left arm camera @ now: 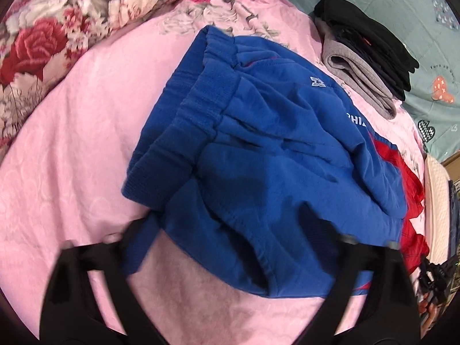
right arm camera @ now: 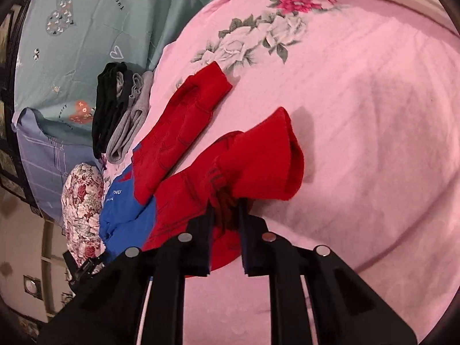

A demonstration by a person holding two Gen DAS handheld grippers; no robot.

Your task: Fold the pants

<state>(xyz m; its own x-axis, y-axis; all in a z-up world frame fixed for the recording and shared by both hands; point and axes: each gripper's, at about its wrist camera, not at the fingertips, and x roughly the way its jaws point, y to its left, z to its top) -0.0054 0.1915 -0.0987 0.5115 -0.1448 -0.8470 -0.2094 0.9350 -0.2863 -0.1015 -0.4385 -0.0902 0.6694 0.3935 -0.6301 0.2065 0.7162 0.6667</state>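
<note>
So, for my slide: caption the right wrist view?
Right gripper pinching a red pant leg above the pink bedspread.

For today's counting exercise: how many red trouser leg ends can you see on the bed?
2: one leg end lies flat near the printed roses; the other is lifted, pinched in the right gripper.

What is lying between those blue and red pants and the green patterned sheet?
A small stack of folded clothes, black on top of grey, sits between the pants and the green sheet. The left wrist view shows it best.
</note>
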